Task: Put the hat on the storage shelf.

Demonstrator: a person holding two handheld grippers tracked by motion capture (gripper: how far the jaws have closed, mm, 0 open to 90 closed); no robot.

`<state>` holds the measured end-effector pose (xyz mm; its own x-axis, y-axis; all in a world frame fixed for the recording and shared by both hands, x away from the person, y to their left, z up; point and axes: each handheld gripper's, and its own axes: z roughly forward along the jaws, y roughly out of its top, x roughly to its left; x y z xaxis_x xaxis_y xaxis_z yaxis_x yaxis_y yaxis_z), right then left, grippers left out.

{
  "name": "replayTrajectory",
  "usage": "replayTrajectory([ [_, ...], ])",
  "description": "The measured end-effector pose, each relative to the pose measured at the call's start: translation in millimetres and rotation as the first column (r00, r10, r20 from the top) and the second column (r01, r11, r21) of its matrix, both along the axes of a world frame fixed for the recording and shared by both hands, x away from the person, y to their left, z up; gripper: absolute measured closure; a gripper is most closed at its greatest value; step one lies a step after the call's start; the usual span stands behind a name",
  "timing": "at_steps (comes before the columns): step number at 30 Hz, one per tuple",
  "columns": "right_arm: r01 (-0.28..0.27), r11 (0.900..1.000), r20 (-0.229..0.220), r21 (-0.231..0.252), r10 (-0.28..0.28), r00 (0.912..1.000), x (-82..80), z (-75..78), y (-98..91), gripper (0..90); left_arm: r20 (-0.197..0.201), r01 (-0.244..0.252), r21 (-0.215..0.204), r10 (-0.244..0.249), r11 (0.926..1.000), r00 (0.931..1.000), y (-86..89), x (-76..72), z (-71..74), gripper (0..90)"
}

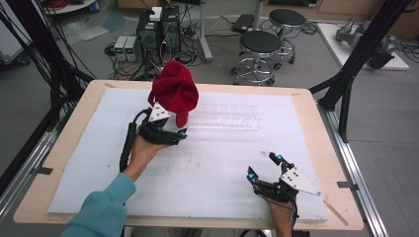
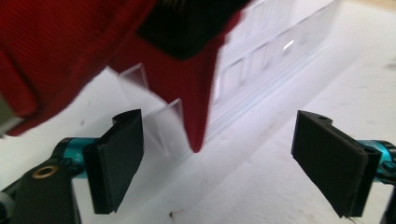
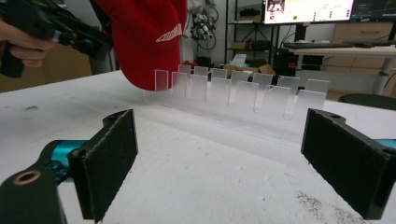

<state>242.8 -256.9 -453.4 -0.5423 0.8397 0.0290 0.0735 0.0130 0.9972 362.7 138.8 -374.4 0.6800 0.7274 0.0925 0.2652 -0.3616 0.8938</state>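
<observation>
A red cap [image 1: 174, 91] stands on the left end of a clear plastic rack [image 1: 232, 116] with upright dividers, at the back middle of the white mat. My left gripper [image 1: 170, 124] hovers just in front of the cap and is open. In the left gripper view its jaws [image 2: 219, 163] stand wide apart; the cap [image 2: 70, 46] fills the upper left with a pointed part hanging over the rack [image 2: 261, 65], and nothing is pinched. My right gripper [image 1: 264, 166] is open near the front right, facing the rack [image 3: 243, 93] and the cap [image 3: 144, 37] from a distance.
The white mat [image 1: 207, 173] covers a wooden table [image 1: 316, 113]. Black frame posts [image 1: 346, 74] rise at the right and left edges. Two stools [image 1: 259, 49] and computer boxes [image 1: 158, 29] stand on the floor behind the table.
</observation>
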Motion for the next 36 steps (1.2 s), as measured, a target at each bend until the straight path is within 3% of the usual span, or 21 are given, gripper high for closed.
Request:
replayTrajectory([
  [4, -0.001, 1.0, 0.004, -0.003, 0.001, 1.0, 0.5, 0.1, 0.1, 9.7, 0.018, 0.063, -0.022, -0.063, 0.9978, 0.9979, 25.4, -21.5, -6.6, 18.0],
  [7, 0.001, 1.0, 0.001, -0.006, -0.001, 1.0, 0.5, 0.2, 0.3, 9.7, 0.04, 0.079, -0.035, -0.078, 0.9963, 0.9962, 52.0, -39.4, -15.2, 17.9],
  [11, 0.003, 1.0, -0.005, -0.008, -0.003, 1.0, -0.3, 0.2, 1.1, 9.7, 0.109, 0.099, -0.057, -0.093, 0.9934, 0.9896, 91.7, -66.1, -30.9, 17.3],
  [13, 0.009, 0.9998, 0.004, -0.016, -0.008, 1.0, -0.1, 0.2, 1.6, 9.7, 0.136, 0.13, -0.089, -0.117, 0.9875, 0.9837, 112.0, -79.1, -40.2, 17.0],
  [18, 0.02, 0.9996, 0.005, -0.022, -0.02, 0.9998, -0.3, 0.2, 2.2, 9.7, 0.202, 0.11, -0.168, -0.075, 0.9797, 0.9766, 149.7, -104.6, -61.3, 17.0],
  [20, 0.022, 0.9995, 0.001, -0.024, -0.022, 0.9998, -0.5, 0.4, 3.1, 9.7, 0.193, 0.09, -0.192, -0.053, 0.9773, 0.9797, 156.2, -107.6, -65.2, 17.1],
  [24, 0.031, 0.999, 0.0, -0.031, -0.031, 0.9995, -0.4, 0.4, 3.5, 9.7, 0.209, 0.092, -0.216, -0.046, 0.9719, 0.9768, 159.8, -110.5, -70.5, 17.0],
  [29, 0.035, 0.9987, 0.003, -0.037, -0.035, 0.9994, -0.1, 0.6, 3.9, 9.7, 0.234, 0.095, -0.214, -0.043, 0.9723, 0.9713, 158.4, -112.8, -75.6, 17.2],
  [36, 0.037, 0.9985, -0.006, -0.04, -0.037, 0.9993, -0.1, 0.6, 4.6, 9.7, 0.229, 0.077, -0.228, -0.024, 0.9707, 0.9731, 158.8, -112.7, -76.2, 17.1],
])
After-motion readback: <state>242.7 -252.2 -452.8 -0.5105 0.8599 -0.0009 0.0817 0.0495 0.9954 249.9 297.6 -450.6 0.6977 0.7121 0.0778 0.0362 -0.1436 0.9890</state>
